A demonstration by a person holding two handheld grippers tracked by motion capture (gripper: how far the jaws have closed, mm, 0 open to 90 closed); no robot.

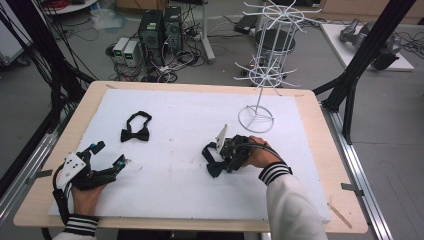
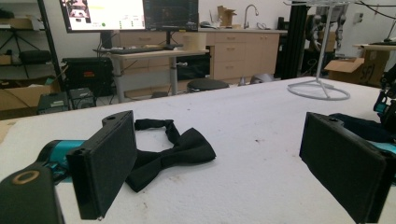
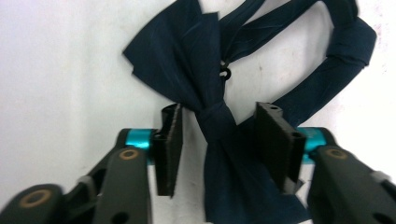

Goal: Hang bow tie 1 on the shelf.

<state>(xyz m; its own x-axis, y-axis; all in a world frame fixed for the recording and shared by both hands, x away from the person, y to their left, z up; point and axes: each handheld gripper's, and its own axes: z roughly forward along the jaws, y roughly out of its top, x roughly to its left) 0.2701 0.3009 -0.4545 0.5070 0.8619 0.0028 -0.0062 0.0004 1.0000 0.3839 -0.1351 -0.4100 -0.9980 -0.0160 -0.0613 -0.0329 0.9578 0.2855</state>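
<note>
1. The right gripper (image 3: pixel 217 140) is pointing down at a dark blue cloth bow tie (image 3: pixel 210 88). Its jaws are sitting on both sides of the tie's middle knot. They are partly closed, and the pads are not squeezing the knot yet.
2. This bow tie is lying on the white foam sheet (image 1: pixel 180 135), near its front edge and a bit right of the middle.
3. The tie looks soft, thin and very light. It will probably flop and bend when it is lifted.
4. The tight knot in the middle looks like the best place to pinch, because the cloth is thickest there.
5. The tie has two wide wings and a thin strap curling in a loop.
6. The left gripper (image 1: pixel 107 155) is resting near the front left corner with its jaws spread wide, holding nothing.
7. A second black bow tie (image 1: pixel 135 128) is lying toward the left side of the sheet.
8. A white wire stand (image 1: pixel 260 70) is standing near the back right corner.
</note>
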